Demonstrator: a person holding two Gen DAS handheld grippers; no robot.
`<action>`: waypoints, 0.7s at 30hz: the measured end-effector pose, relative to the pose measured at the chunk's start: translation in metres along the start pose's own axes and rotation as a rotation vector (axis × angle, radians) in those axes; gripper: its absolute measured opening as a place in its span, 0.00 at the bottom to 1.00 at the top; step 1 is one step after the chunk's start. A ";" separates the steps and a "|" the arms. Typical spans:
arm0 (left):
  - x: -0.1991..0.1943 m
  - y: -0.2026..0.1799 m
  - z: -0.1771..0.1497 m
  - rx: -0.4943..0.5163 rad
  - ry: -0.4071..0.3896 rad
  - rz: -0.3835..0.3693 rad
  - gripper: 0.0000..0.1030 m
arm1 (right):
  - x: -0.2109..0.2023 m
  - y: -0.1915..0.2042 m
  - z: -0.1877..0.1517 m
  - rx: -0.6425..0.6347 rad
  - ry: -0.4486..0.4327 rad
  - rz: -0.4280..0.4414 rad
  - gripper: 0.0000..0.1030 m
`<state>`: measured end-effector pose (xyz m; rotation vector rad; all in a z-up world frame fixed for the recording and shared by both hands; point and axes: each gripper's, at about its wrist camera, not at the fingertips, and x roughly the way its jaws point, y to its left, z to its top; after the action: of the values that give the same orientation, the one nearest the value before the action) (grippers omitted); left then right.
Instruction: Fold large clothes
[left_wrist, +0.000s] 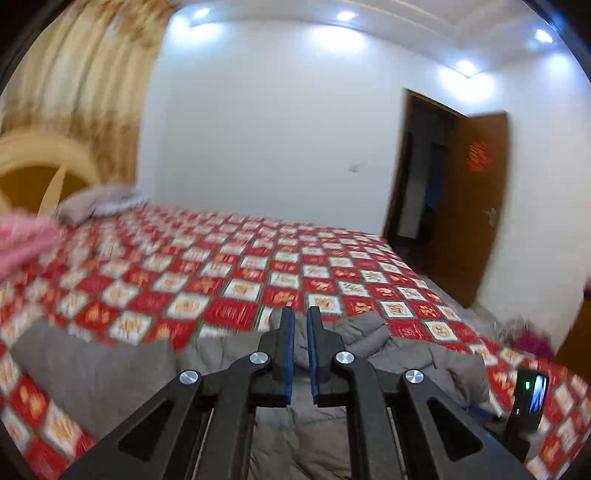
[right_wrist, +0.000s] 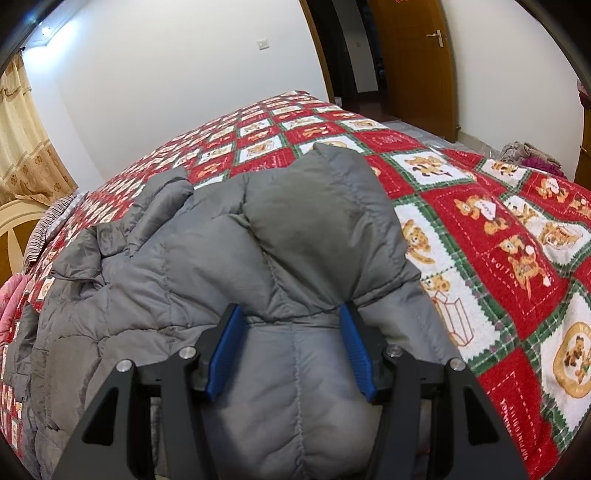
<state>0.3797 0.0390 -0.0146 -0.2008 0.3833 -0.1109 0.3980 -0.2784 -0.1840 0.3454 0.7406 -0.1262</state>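
The grey quilted puffer jacket (right_wrist: 229, 266) lies crumpled on the red, white and green checked bear-print bedspread (right_wrist: 491, 236), filling the lower centre of the right wrist view. The right gripper (right_wrist: 291, 350) pinches a thick padded fold between its blue pads (right_wrist: 225, 350). In the blurred left wrist view, the left gripper (left_wrist: 301, 354) is pressed nearly together, seemingly empty, above the jacket (left_wrist: 406, 354).
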 end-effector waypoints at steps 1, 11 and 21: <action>0.003 0.012 0.000 -0.061 0.020 0.010 0.06 | 0.000 0.000 0.000 0.002 0.000 0.002 0.55; -0.004 0.247 -0.029 -0.570 0.126 0.630 0.76 | 0.000 -0.002 0.000 0.003 -0.002 0.013 0.57; 0.036 0.340 -0.067 -0.783 0.239 0.778 0.76 | 0.001 0.000 -0.001 -0.012 0.002 -0.002 0.58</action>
<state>0.4109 0.3538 -0.1615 -0.7969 0.7078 0.8032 0.3986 -0.2777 -0.1852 0.3330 0.7432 -0.1236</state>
